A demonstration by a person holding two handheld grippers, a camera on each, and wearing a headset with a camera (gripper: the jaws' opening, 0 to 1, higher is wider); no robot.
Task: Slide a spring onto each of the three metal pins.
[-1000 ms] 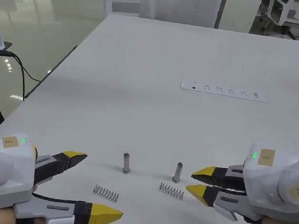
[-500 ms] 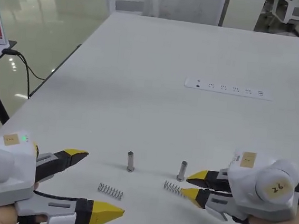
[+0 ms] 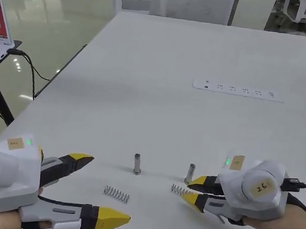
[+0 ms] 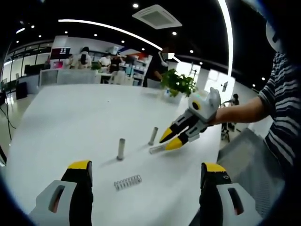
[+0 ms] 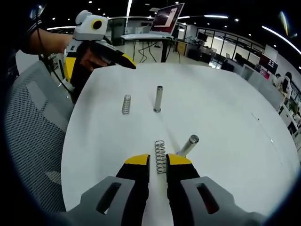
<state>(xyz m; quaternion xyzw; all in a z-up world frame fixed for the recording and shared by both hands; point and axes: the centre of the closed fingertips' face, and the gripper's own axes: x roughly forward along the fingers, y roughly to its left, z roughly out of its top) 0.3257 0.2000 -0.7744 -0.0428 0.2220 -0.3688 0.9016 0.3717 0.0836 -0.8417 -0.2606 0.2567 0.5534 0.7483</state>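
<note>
Little weight and plenty of give to expect from the spring (image 5: 160, 155) lying flat on the table (image 5: 225, 108) just beside a metal pin (image 5: 188, 145), its near end between the narrowed jaws of the right gripper (image 5: 159, 161), contact unclear, so pinch gently across the coils, left gripper (image 4: 146, 166) spread wide.

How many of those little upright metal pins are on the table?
2. The left pin stands upright between the two tongs. The right pin stands beside the right tongs, which grip a spring. A third may be out of view.
</note>
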